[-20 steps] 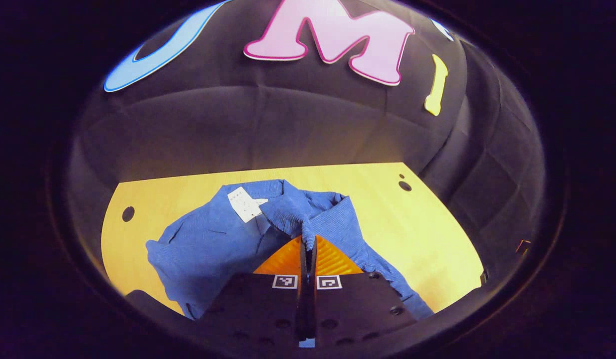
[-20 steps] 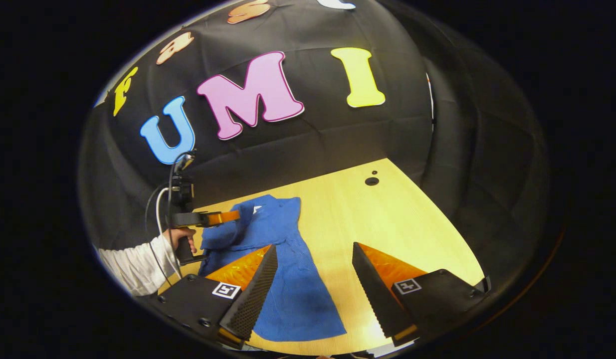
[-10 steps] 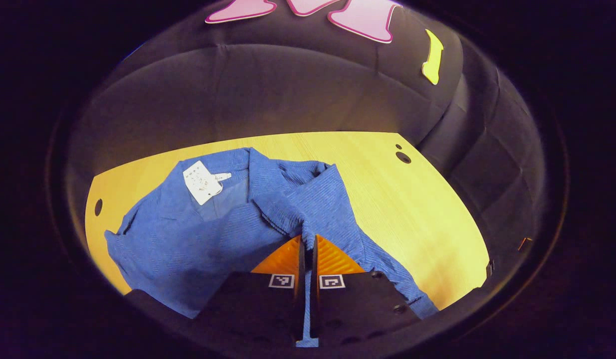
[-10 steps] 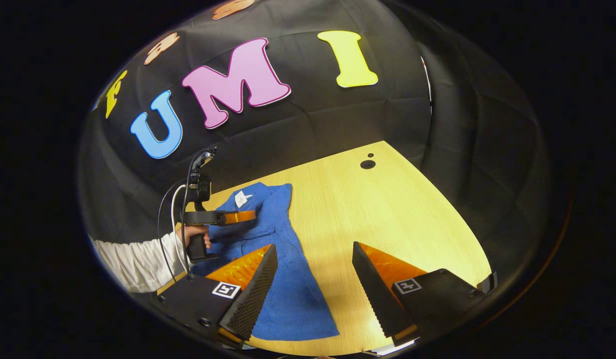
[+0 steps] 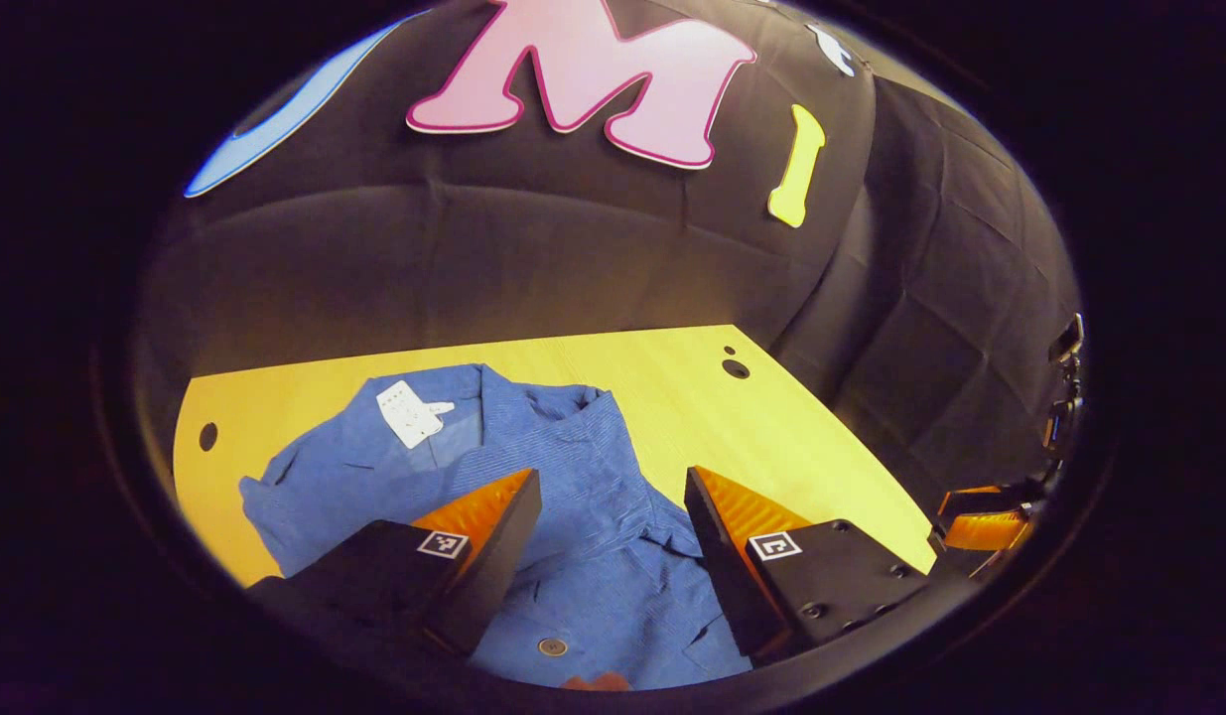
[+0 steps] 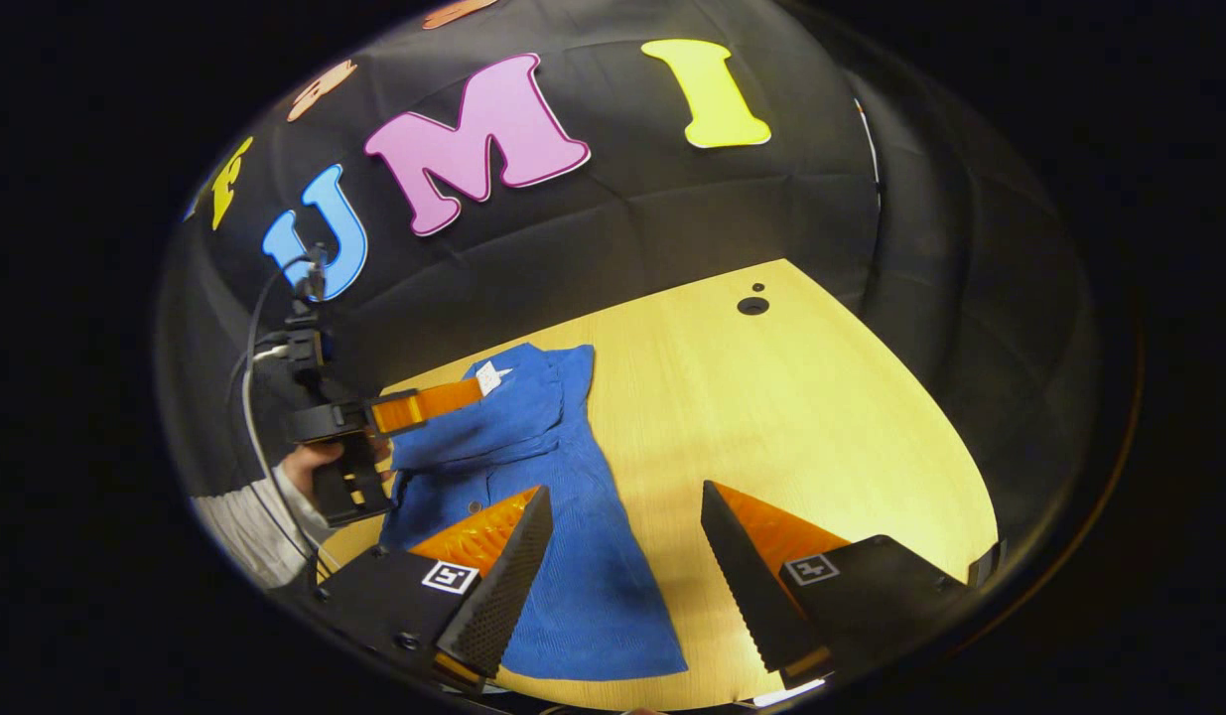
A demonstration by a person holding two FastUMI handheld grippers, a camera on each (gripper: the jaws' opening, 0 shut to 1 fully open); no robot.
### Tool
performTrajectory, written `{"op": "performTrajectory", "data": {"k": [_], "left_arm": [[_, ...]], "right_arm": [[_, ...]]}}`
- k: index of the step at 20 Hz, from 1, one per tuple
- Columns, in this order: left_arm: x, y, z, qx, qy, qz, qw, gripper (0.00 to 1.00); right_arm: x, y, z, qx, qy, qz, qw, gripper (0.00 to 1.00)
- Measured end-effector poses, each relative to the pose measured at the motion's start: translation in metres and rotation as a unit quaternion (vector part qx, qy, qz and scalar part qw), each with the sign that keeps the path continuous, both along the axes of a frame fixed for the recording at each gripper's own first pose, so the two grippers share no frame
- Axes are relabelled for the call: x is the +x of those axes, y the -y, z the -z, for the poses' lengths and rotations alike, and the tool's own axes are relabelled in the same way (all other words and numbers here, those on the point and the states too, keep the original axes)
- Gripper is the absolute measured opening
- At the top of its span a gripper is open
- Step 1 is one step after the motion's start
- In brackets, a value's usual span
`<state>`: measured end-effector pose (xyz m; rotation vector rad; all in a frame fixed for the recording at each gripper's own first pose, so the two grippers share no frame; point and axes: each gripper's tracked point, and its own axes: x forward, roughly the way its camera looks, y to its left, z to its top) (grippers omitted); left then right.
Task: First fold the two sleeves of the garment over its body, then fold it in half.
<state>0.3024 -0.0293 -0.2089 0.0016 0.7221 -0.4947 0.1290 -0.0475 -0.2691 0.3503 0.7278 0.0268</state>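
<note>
One blue shirt [image 5: 563, 497] lies on yellow bench [image 5: 791, 437], lower centre of left gripper view; one white tag [image 5: 406, 413] at collar, one button [image 5: 551, 646] near bottom edge. Left hand-held gripper [image 5: 613, 531] above shirt, fingers spread apart, gripping nothing. In right gripper view, shirt [image 6: 533, 477] at centre-left of bench [image 6: 821, 397]. Right hand-held gripper [image 6: 627, 556] at bottom of frame, fingers wide apart, empty. One hand [image 6: 310, 459] with white sleeve [image 6: 250, 526] at left edge. Two dark holes [image 6: 752, 305] in bench, upper right.

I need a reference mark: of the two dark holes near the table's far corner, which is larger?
The hole nearer the blue shirt is larger; its neighbour, just beyond it, is only a small dot.
</note>
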Motion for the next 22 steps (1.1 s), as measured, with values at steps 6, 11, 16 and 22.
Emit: {"op": "performTrajectory", "data": {"k": [6,11,16,22], "left_arm": [[-0.100,-0.108,-0.005,0.037,-0.053,-0.144,0.987,0.85],[-0.209,-0.179,0.045,0.047,-0.185,-0.231,0.954,0.84],[-0.277,-0.226,0.093,0.060,-0.285,-0.272,0.917,0.82],[-0.306,-0.229,0.124,0.076,-0.366,-0.279,0.885,0.85]], "right_arm": [[-0.004,-0.023,0.010,-0.004,-0.009,-0.033,0.999,0.96],[-0.036,-0.037,0.050,-0.015,-0.061,-0.077,0.995,0.96],[-0.072,-0.045,0.093,-0.036,-0.155,-0.109,0.981,0.96],[-0.107,-0.046,0.120,-0.049,-0.251,-0.121,0.959,0.97]]}}
